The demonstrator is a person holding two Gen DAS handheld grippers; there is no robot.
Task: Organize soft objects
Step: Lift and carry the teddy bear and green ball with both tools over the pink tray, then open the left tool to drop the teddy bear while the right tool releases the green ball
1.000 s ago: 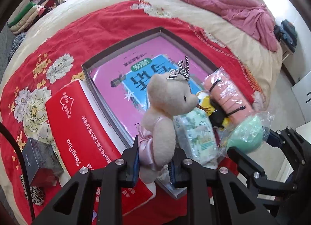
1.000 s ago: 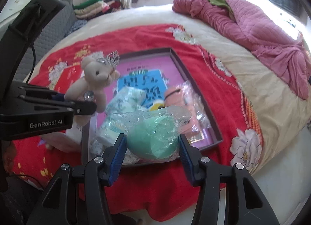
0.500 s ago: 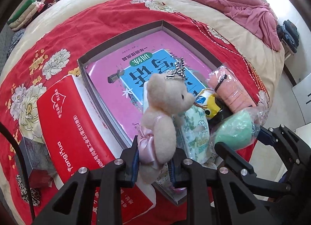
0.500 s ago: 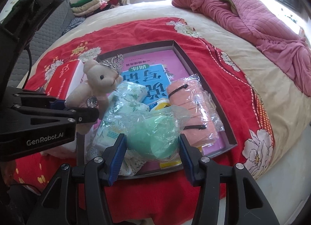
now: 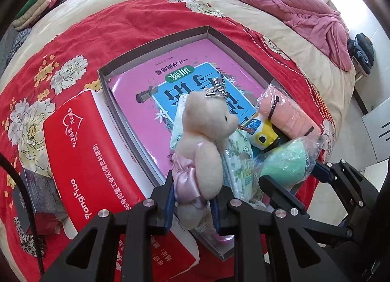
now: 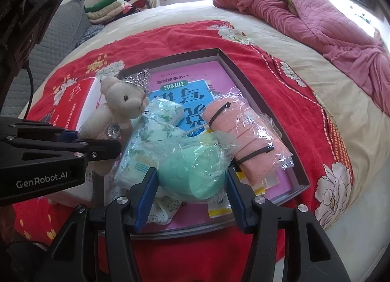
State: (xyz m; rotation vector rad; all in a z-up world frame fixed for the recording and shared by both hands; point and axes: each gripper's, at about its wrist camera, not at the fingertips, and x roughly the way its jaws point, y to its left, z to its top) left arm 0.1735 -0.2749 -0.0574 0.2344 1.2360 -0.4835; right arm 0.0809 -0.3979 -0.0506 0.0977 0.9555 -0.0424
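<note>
Left gripper (image 5: 193,200): nearly closed, clamped on lower body of plush bear (image 5: 203,140), at pink satin skirt. Bear upright, crowned, held above near-left corner of tray (image 6: 262,92), not resting on it.

Right gripper (image 6: 191,190): jaws about halfway apart, just been opening a little; bagged green soft item (image 6: 192,172) between blue pads (image 6: 147,193). Left pad looks in contact with bag; right pad hard to read through loose plastic. Firm hold or slackening: cannot tell. Item low over near edge of tray, apparently settling among other goods.

Just beyond, inside tray: floral tissue packs (image 6: 156,135) near left, rolled peach cloth in plastic (image 6: 241,135) near right, small yellow packet (image 5: 260,133) between. All on pink workbook (image 5: 175,72) covering tray floor. Far half of tray bare of soft goods.

Left of tray, on bed: red tissue box (image 5: 80,150). Farther back: pink quilt (image 6: 316,18), bunched.

Step in hand, judged: depositing green item in tray; bear waiting.

Next move calls for: opening right gripper fully, backing out without snagging bag; then lowering bear into free space beside tissue packs.
</note>
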